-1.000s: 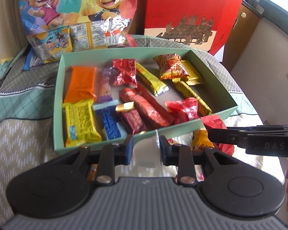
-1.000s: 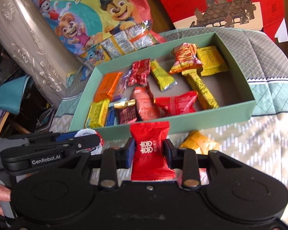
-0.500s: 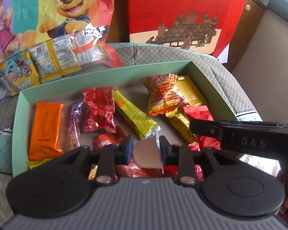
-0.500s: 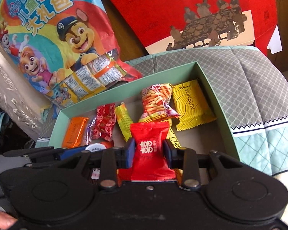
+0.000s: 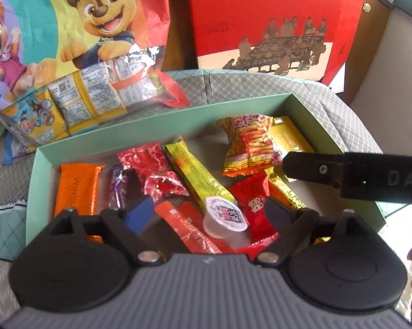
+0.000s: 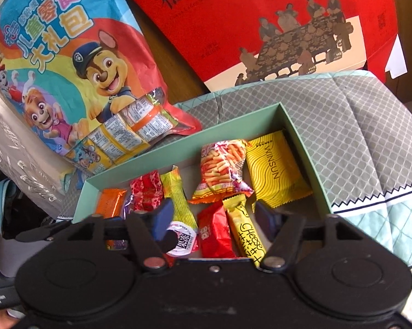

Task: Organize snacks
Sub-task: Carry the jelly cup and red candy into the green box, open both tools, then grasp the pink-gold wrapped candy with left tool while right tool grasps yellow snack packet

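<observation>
One green box (image 5: 162,115), centre of the frame. Inside it, visible packets: one orange bar (image 5: 78,189), one purple candy (image 5: 117,189), one red foil packet (image 5: 151,174), one long yellow-green stick (image 5: 195,172), one jelly cup (image 5: 225,216), one orange-red stick (image 5: 189,230), one plain red packet (image 5: 253,205), one chip bag (image 5: 251,145), one yellow cheese stick (image 6: 247,233), one yellow wafer (image 6: 274,170). Upper left: one cartoon bag (image 5: 68,27). Upper right: one red carton (image 5: 274,13).

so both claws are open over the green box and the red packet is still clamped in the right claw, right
Not quite. The small red foil packet is not clamped: the right claw has just been opening, and the packet lies loose in the pale green cardboard box, as the right wrist view shows. The left claw is open over the box too.
</observation>
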Action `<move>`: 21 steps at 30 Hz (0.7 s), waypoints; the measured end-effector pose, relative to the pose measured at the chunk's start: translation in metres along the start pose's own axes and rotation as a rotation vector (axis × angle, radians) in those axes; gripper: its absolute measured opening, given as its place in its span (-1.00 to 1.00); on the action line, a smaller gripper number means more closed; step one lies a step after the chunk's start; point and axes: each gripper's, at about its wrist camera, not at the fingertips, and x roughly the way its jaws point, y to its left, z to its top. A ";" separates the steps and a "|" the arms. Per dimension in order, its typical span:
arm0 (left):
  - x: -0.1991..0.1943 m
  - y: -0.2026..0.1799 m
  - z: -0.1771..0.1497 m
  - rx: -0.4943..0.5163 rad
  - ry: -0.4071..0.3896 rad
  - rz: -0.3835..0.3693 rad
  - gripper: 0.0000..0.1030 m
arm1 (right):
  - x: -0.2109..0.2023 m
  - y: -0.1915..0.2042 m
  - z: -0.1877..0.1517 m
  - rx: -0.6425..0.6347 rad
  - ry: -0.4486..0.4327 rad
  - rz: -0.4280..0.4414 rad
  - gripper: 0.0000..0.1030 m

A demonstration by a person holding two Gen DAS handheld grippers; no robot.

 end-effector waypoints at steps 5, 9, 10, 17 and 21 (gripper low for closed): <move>-0.010 0.004 -0.002 -0.016 -0.004 0.007 1.00 | -0.015 0.001 -0.003 0.000 -0.019 -0.010 1.00; -0.019 0.003 -0.008 -0.018 -0.003 0.001 1.00 | -0.025 0.003 -0.009 -0.003 -0.011 -0.014 1.00; -0.021 0.003 -0.010 -0.016 -0.002 0.002 1.00 | -0.028 0.003 -0.011 -0.004 -0.008 -0.015 1.00; -0.044 -0.002 -0.021 -0.009 -0.013 -0.003 1.00 | -0.051 0.005 -0.027 0.000 -0.001 -0.023 1.00; -0.061 -0.004 -0.030 -0.015 -0.022 -0.018 1.00 | -0.067 0.005 -0.036 0.006 0.003 -0.020 1.00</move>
